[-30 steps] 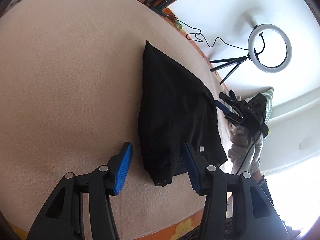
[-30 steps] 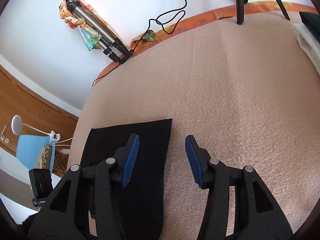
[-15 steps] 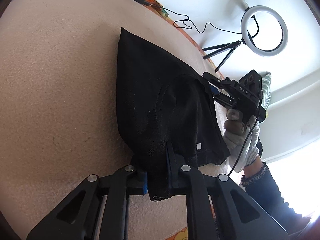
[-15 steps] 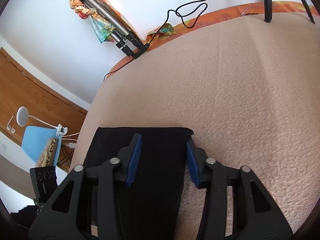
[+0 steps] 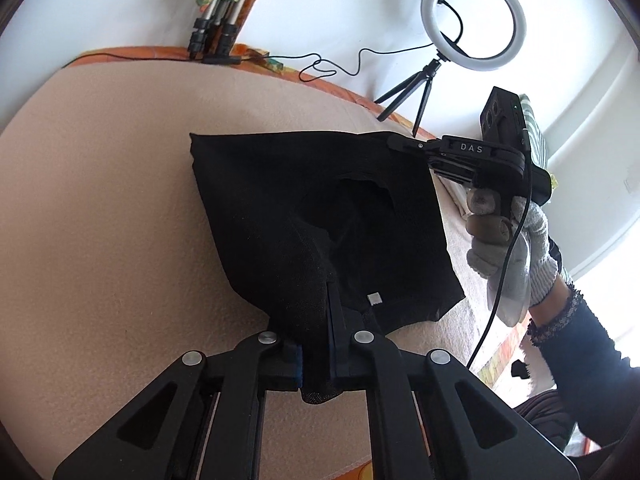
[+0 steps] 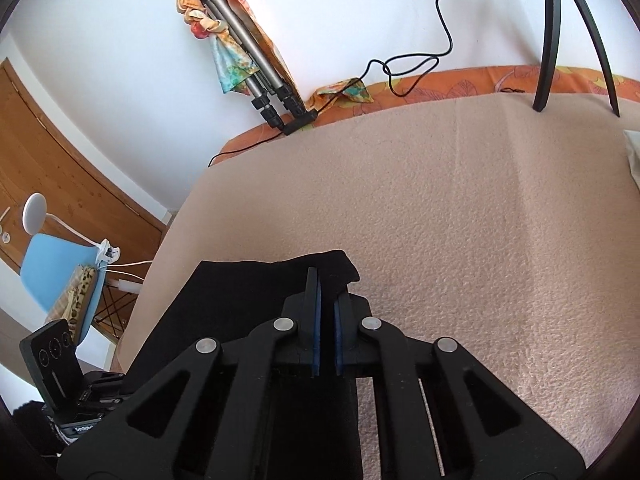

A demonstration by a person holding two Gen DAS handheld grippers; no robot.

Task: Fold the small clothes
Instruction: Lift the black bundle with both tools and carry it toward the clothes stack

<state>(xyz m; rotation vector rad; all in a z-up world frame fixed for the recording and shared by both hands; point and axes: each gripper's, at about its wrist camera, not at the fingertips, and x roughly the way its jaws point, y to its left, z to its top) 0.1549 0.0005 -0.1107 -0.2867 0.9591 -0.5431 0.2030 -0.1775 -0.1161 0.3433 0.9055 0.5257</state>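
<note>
1. The black garment (image 5: 320, 208) sits mid-frame in the left wrist view, on the beige blanket (image 5: 100, 200). It's dark knit, with a tiny white tag near its lower edge.
2. The left gripper (image 5: 320, 356) is clamped on a bunched bottom corner.
3. The right gripper (image 6: 325, 320), held by a gloved hand (image 5: 508, 248), is pinched tight on the upper right corner, so the cloth is stretched between them.

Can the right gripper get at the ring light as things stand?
Probably not yet. The right gripper is shut on a corner of the black garment, as is the left gripper. The ring light stands beyond on its tripod, nothing between, but it must let go first.
</note>
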